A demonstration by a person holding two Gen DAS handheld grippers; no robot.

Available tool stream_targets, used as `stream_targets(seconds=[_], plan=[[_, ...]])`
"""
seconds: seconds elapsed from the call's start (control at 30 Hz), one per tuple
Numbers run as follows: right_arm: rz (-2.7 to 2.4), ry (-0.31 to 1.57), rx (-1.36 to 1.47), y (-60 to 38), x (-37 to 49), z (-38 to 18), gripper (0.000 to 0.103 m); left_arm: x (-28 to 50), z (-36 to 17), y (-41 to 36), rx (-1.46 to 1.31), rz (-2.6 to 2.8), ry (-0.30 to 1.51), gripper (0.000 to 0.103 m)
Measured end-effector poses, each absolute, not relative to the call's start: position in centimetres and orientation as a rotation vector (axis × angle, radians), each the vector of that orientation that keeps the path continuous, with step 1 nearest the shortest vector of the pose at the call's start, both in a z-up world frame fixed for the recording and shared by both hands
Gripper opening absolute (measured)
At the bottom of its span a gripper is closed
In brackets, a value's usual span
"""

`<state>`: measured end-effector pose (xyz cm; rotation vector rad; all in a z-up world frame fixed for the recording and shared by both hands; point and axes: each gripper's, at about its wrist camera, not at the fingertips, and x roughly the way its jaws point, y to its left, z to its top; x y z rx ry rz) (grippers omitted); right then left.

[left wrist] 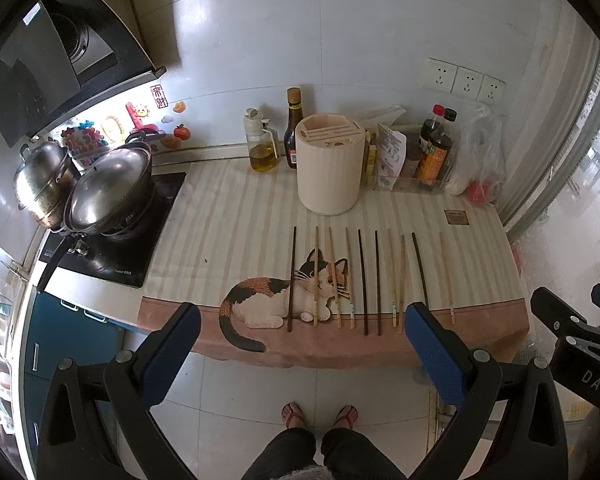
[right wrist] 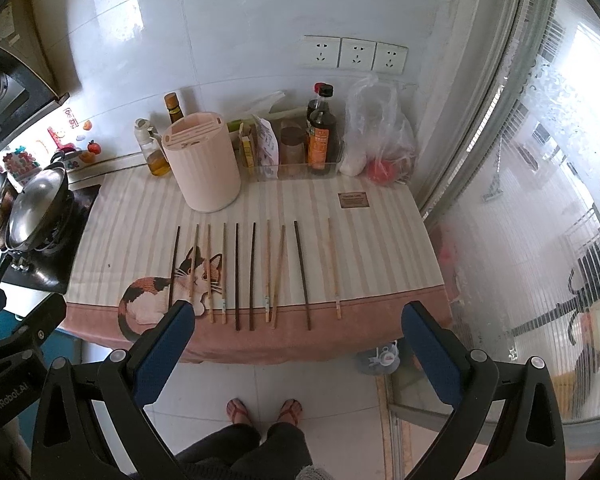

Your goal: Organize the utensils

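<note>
Several chopsticks, dark and pale wood, lie side by side on a striped cat-print cloth; they also show in the right wrist view. A cream cylindrical utensil holder stands upright behind them, also seen in the right wrist view. My left gripper is open and empty, held back over the counter's front edge. My right gripper is open and empty, likewise in front of the counter; it shows at the right edge of the left wrist view.
An oil jar, sauce bottles and a plastic bag line the back wall. Pots sit on the stove at the left. A window bounds the right side. My feet stand on the tiled floor.
</note>
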<state>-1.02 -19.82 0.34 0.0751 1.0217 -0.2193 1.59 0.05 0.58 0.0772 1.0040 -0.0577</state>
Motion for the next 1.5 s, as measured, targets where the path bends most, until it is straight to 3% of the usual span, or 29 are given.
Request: stream_targets(seconds=[1.5], plan=[[-0.208,1.022,0.061,-18.85,-0.50,0.55,0.103,2.02,0.38,0.51,0.069,-0.061,1.002,0.103]])
